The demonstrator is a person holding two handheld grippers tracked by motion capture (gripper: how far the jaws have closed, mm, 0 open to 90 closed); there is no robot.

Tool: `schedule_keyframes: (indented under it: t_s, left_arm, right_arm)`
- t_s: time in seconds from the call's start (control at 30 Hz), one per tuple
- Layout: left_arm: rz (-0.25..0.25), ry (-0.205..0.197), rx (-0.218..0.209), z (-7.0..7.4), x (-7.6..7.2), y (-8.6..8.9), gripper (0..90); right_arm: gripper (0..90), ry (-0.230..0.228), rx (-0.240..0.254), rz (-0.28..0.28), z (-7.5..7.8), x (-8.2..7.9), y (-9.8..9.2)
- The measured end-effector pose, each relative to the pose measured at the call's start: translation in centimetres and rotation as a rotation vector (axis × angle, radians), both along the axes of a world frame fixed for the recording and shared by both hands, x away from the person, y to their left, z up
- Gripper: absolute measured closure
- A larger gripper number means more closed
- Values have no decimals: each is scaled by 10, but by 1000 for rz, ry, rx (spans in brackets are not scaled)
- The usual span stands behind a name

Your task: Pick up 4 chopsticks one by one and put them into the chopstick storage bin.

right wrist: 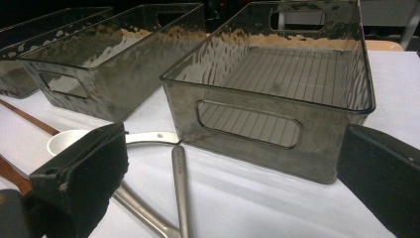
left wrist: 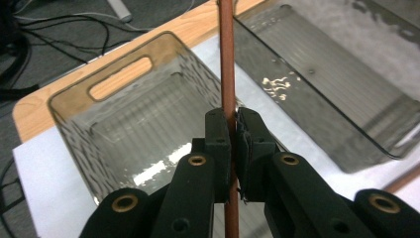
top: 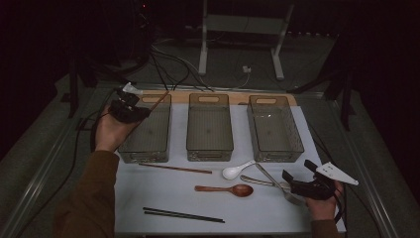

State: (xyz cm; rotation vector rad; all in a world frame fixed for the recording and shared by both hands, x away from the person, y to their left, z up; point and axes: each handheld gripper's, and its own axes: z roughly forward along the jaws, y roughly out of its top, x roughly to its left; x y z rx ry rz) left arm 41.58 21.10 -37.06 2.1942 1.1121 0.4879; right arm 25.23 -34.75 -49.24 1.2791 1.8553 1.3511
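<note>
My left gripper [top: 130, 110] is shut on a brown chopstick [top: 159, 100] and holds it over the far end of the left clear grey bin [top: 146, 148]. In the left gripper view, the chopstick [left wrist: 227, 59] runs upright between the closed jaws of the left gripper [left wrist: 233, 130], above that bin [left wrist: 74, 106]. My right gripper [top: 296, 174] rests at the front right of the table, open, with nothing between its fingers. In the right gripper view, the right gripper [right wrist: 233, 148] faces the right bin [right wrist: 277, 89], and metal utensil handles [right wrist: 181, 188] lie just ahead of it.
A middle bin [top: 209, 148] and a right bin [top: 275, 148] stand side by side on the white mat. In front of them lie a second brown chopstick [top: 176, 169], a white spoon [top: 235, 171], a wooden spoon [top: 225, 189], metal utensils [top: 265, 179] and a pair of black chopsticks [top: 183, 214].
</note>
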Motion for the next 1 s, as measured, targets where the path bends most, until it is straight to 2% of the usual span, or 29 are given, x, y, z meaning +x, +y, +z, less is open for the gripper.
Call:
schedule_keyframes:
  t_s: [0.17, 0.5, 0.73, 0.8, 0.9, 0.93, 0.97, 1.0]
  left_arm:
    - [27, 2, -6, -1, 9, -1, 861]
    - [83, 25, -25, -14, 26, -1, 861]
    - [124, 37, -34, -26, 35, 4, 860]
    - [128, 42, -15, -31, 37, 4, 860]
    - [140, 68, -28, -40, 41, 7, 857]
    - [149, 73, -43, -43, 42, 9, 661]
    - [160, 86, -68, -45, 43, 10, 661]
    - [162, 88, -85, -47, 44, 11, 562]
  right_arm:
    - [0, 0, 1, -1, 0, 0, 0]
    - [0, -2, 2, 0, 0, 0, -1]
    - [0, -4, 3, 1, 0, 0, -1]
    - [0, -4, 2, 0, 0, 0, -2]
    - [0, -3, 2, 0, 0, 0, -1]
    - [0, -4, 2, 0, 0, -1, -2]
    - [0, -4, 2, 0, 0, -1, -2]
    - [0, -3, 5, -2, 1, -1, -2]
